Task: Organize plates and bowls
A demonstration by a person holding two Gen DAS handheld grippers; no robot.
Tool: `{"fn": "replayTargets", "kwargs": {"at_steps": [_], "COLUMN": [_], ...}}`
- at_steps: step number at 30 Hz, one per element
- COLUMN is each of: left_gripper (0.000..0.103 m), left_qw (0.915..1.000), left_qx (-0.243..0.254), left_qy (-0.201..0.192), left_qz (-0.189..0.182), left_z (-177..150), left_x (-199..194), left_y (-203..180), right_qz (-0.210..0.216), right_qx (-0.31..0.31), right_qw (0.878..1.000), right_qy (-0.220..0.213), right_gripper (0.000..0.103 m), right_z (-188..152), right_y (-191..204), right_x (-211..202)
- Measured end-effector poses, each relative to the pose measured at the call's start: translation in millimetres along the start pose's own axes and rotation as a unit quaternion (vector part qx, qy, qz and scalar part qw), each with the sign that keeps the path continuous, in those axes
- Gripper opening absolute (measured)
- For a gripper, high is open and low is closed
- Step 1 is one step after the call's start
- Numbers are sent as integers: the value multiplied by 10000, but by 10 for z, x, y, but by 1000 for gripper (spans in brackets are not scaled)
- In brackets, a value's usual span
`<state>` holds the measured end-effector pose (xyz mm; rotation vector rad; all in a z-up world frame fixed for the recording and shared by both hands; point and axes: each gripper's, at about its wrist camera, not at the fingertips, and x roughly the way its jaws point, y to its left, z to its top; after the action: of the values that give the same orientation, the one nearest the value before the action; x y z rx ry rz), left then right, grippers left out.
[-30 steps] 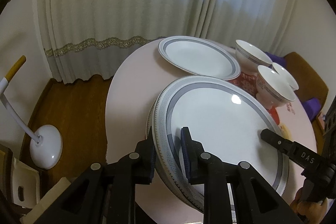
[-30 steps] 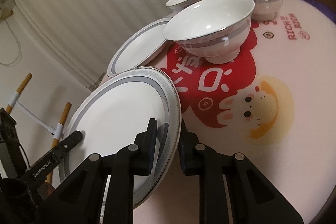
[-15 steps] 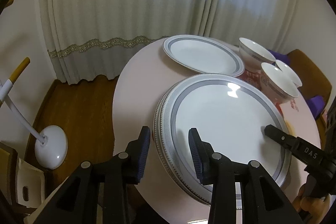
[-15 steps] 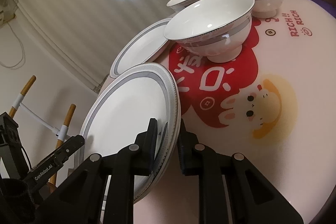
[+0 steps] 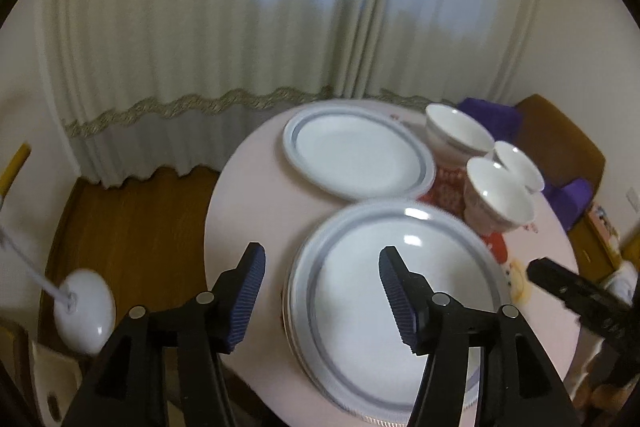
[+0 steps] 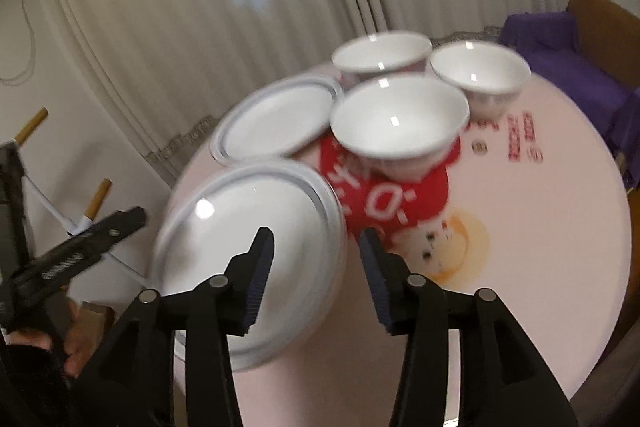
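I find the stacked plates [image 5: 400,291] lying flat at the near edge of the round table [image 5: 248,203], a second single plate [image 5: 356,151] just beyond them. Three bowls [image 6: 400,119] stand clustered on the red print behind. My left gripper [image 5: 322,263] hangs above the stack's rim, jaws spread wide, holding nothing. My right gripper [image 6: 316,247] hangs over the opposite rim, likewise spread and empty. The views are motion-blurred.

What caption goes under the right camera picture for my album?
Open right gripper above a stack of plates, with three bowls behind on the round table.
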<state>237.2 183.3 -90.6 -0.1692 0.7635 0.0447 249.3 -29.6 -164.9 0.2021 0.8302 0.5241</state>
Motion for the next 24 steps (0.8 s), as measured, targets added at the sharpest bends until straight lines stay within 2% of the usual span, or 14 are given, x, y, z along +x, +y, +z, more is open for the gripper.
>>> {"fn": "replayTargets", "kwargs": {"at_steps": [4,7,12,16,21,24], "left_gripper": [61,63,63,59,56,55], "left_qw": [9998,9996,9973,9937,9895,9895], "left_qx": [32,30,-105,-62,-345,-357], "left_qy": [93,223,716,1106,1399,1396], "left_qz": [-200,-172,-139,184,-120,-118], "left_z": [323,524,873,1005,1142,1215], "left_x": [127,291,875,1383,1855,1962], "left_y": [158,306,590,716,843,901], "right_qz": [325,318,157,-184,-477,-571], "right_qx": [255,379,268,315,475,526], "right_qw": [9991,9986,9988,9977,9942,9926], "right_qy": [41,194,382,569,839,928], "right_gripper": [53,55,55,55,58,58], "right_z": [393,651,925,1118,1254,1293], "right_y": [103,205,379,383,284,239], "right_x": [58,247,658,966,1249,1349]}}
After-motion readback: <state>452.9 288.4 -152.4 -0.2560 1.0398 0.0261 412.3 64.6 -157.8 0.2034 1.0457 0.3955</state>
